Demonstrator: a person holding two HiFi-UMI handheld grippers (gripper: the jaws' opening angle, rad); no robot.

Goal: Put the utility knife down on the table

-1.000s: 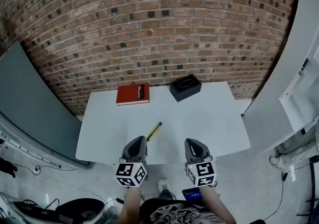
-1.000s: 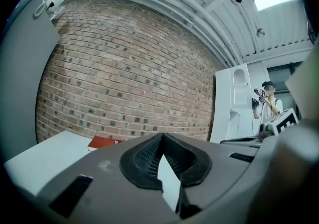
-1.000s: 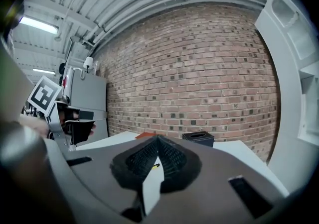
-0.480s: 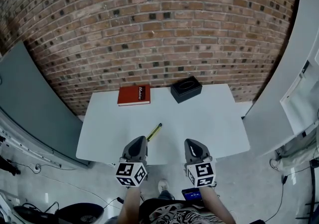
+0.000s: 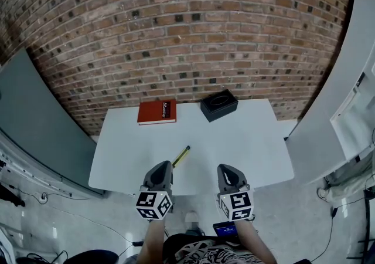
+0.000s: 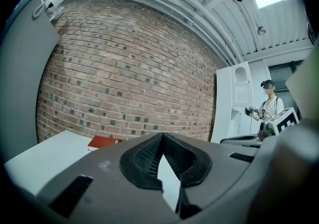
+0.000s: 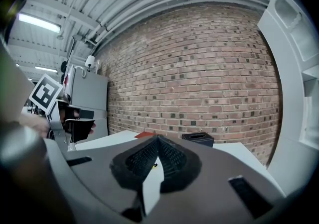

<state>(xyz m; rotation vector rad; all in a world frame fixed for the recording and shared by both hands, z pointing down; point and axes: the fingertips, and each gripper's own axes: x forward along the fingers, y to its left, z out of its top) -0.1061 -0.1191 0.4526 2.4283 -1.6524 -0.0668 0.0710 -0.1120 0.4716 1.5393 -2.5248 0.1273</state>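
Note:
The utility knife, yellow and black, lies flat on the white table near its front edge, free of both grippers. My left gripper hovers at the front edge, just left of and nearer than the knife, shut with nothing in it. My right gripper is level with it, further right, also shut and empty. In the left gripper view the jaws meet at their tips. In the right gripper view the jaws meet too, and a speck of the yellow knife shows through the slit below the tips.
A red book lies at the table's back left and a black open-topped box at the back middle. A brick wall stands behind. Grey panels flank the table. A person with grippers stands far right.

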